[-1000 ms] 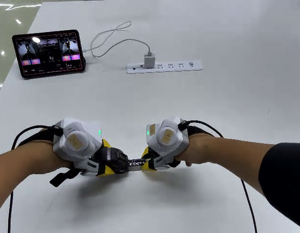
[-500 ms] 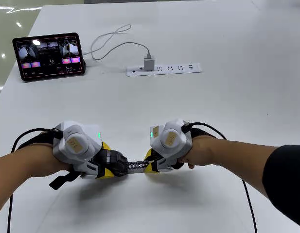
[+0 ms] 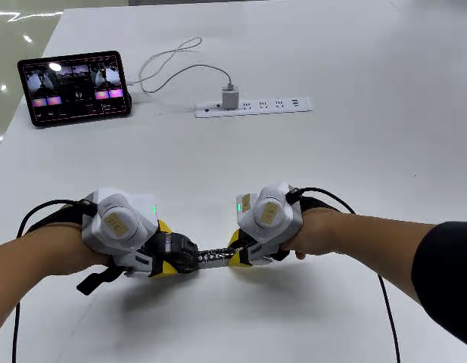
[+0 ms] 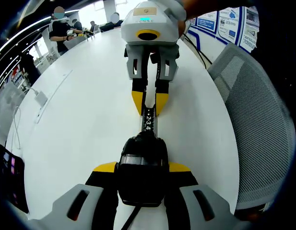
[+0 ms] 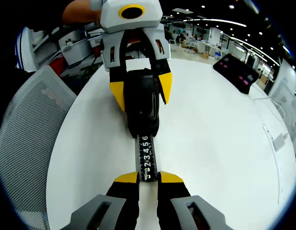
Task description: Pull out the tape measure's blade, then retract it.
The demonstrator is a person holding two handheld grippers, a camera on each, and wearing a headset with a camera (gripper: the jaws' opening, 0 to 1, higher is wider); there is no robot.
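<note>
Working low over a white tabletop [image 3: 354,151], well apart from a dark tablet with a lit screen [image 3: 74,85] at the far left, a long white power strip [image 3: 256,105] farther back, a white charger plug [image 3: 230,96] seated in that strip, and a thin white cable [image 3: 172,64] looping from the plug toward the tablet. Sitting beside a grey mesh chair back [image 4: 255,124] at the table's edge. Reaching in with a forearm from each side, pointing the two tools at each other, tip toward tip, near the table's front. Clamping the left gripper [image 3: 169,253] with its yellow-tipped jaws on either side of the black tape measure case [image 3: 180,252]. Pinching the right gripper [image 3: 237,255] closed on the end of the narrow black blade with white numerals [image 3: 213,257]. Holding the blade straight between case and right jaws, pulled out a short way, digits up to 6 showing.
</note>
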